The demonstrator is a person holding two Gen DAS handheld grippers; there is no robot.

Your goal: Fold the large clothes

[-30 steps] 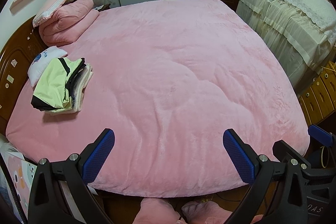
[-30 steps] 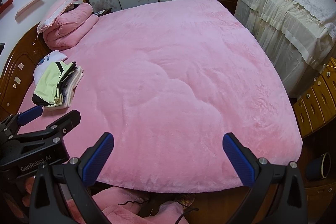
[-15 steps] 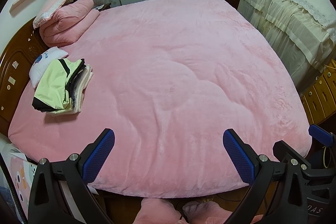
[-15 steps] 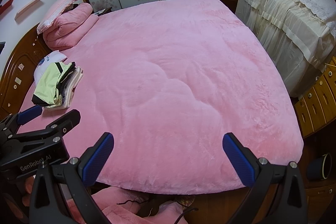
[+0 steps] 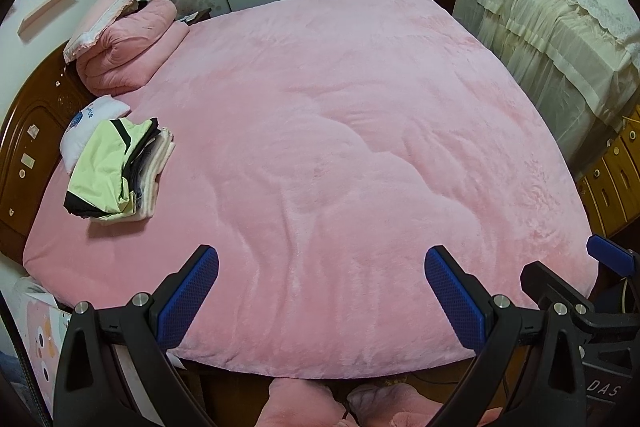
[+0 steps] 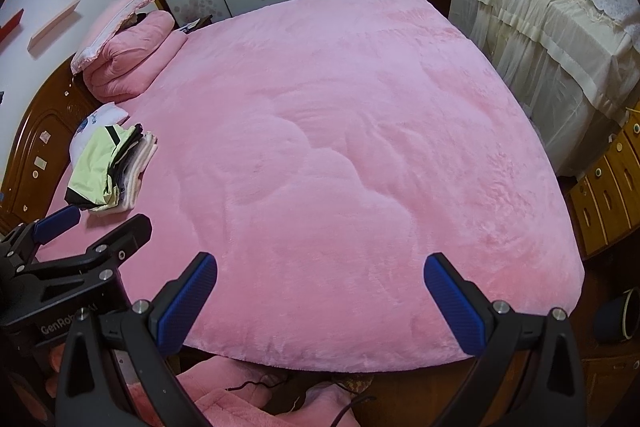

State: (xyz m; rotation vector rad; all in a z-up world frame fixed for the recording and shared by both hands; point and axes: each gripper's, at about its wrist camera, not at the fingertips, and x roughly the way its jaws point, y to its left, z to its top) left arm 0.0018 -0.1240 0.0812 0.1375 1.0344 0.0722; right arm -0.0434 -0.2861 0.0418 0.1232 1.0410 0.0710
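Folded clothes point(image 5: 116, 171) sit in a stack on the pink blanket point(image 5: 340, 147), at the left side of the bed near the wooden headboard point(image 5: 28, 131). Top item is pale green with black trim; darker and cream layers show beneath it at the stack's edge. A white pillow with blue print point(image 5: 86, 125) lies just behind the stack, touching it. Further back along the headboard: a rolled pink quilt point(image 5: 128, 55) with a pink pillow point(image 5: 108, 15) on top.

Left gripper point(image 5: 322, 289) held over the near edge of the bed, jaws spread wide, nothing between the blue pads point(image 5: 188, 297). The stack lies ahead and to its left, well apart from the fingers.

Right gripper point(image 6: 320, 293) also over the near edge, jaws wide and empty. From its view the stack point(image 6: 110, 169) is far to the left, beyond the left gripper's body, which shows at the lower left of that frame.

Blanket spread flat over the whole bed with shallow creases in the middle. Pink fabric point(image 6: 224, 391) is bunched below the bed's near edge; whether it is a garment or slippers I cannot tell from this angle. A cream lace-covered piece of furniture point(image 5: 560, 19) stands on the right side
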